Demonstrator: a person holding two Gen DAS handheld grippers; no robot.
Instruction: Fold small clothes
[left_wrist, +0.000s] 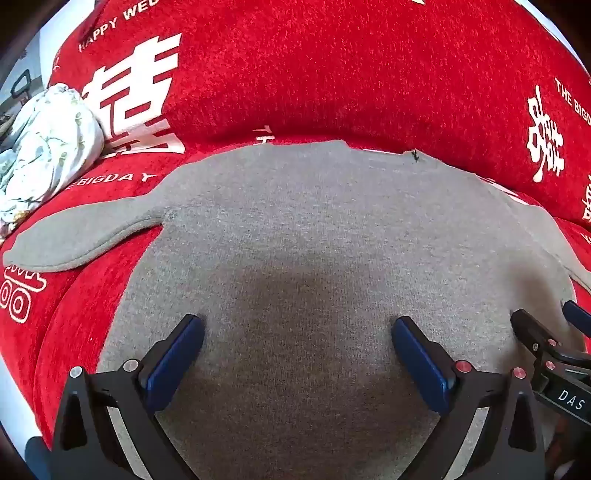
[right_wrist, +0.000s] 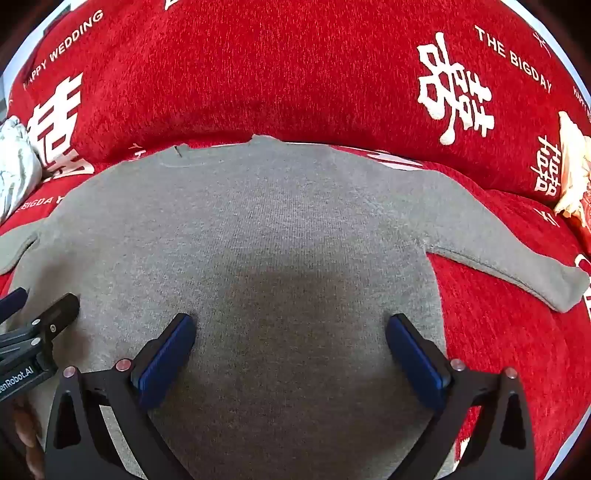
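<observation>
A small grey knit sweater (left_wrist: 314, 229) lies flat on the red sofa seat, neck toward the backrest, sleeves spread to both sides. It also shows in the right wrist view (right_wrist: 280, 221). My left gripper (left_wrist: 297, 328) is open and empty over the left part of its lower body. My right gripper (right_wrist: 290, 326) is open and empty over the right part. The left sleeve (left_wrist: 85, 240) points left, the right sleeve (right_wrist: 517, 258) points right. The right gripper's fingers (left_wrist: 535, 332) show at the left view's right edge; the left gripper's fingers (right_wrist: 55, 314) show at the right view's left edge.
A red sofa cover (left_wrist: 332, 74) with white wedding lettering covers seat and backrest. A crumpled pale floral cloth (left_wrist: 44, 147) lies at the left end of the seat. A cream and red object (right_wrist: 576, 177) sits at the right end.
</observation>
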